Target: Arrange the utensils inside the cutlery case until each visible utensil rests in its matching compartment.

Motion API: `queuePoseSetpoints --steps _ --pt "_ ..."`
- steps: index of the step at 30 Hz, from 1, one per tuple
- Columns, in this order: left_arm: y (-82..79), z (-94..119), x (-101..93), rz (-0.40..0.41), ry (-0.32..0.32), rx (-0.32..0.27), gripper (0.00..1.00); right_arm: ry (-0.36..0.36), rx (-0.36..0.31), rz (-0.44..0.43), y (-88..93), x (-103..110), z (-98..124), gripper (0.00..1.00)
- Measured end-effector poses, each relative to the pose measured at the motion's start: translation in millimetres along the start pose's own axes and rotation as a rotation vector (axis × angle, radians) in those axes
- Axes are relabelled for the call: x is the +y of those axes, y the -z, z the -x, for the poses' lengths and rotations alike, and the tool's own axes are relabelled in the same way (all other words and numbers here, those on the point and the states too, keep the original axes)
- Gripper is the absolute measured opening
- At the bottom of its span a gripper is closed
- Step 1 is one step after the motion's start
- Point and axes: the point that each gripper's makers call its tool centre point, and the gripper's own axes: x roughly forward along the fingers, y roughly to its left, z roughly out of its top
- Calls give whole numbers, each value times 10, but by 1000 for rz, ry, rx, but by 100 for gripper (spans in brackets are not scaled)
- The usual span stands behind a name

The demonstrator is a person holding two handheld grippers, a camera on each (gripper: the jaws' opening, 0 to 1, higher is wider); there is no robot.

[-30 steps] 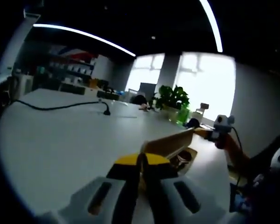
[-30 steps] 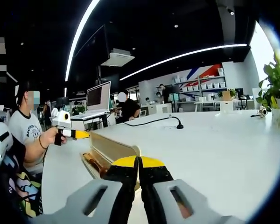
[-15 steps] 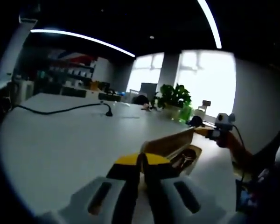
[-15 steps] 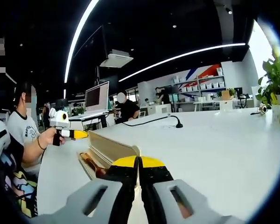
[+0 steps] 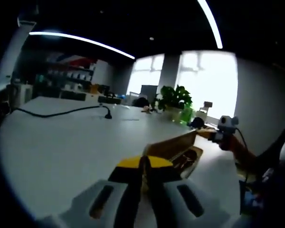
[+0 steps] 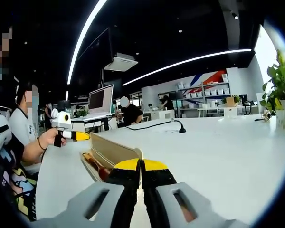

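Observation:
A wooden cutlery case [image 5: 173, 145] lies on the white table [image 5: 61, 147] with its lid raised; utensils [image 5: 185, 158] show dimly inside it. My left gripper [image 5: 144, 164] is shut, its yellow tips just in front of the case, with nothing between them. In the right gripper view the same case [image 6: 111, 149] sits left of my right gripper [image 6: 140, 166], which is shut and holds nothing. Brown-handled utensils [image 6: 96, 164] lie in the open tray. The right gripper [image 5: 226, 128] shows beyond the case in the left gripper view. The left gripper [image 6: 69, 135] appears in a hand.
A black cable [image 5: 61, 110] runs across the far table, seen again as a cable [image 6: 154, 123] in the right gripper view. A potted plant [image 5: 175, 100] stands at the table's far edge. A seated person [image 6: 23, 137] is at the left. Wide bare tabletop [image 6: 218, 147] lies right of the case.
Both views have drifted slightly with the hands. Both grippers stay shut and the case has not moved.

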Motion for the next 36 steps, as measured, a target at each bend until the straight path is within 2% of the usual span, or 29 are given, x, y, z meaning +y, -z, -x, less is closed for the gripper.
queuePoseSetpoints --steps 18,22,26,31,33,36 --pt "117 105 -125 -13 34 -2 4 -16 -31 65 -18 78 127 0" --pt "133 131 -157 -22 45 -2 4 -29 -32 113 -16 108 163 0" --pt "150 159 -196 -16 59 0 6 -35 -32 126 -11 136 188 0" --pt "195 183 -248 -18 84 16 11 -36 -16 150 3 179 219 1" --pt "214 184 -268 -38 88 23 12 -35 -2 174 16 197 234 1" --pt "235 167 -305 -69 94 37 13 -32 22 165 52 200 244 1"
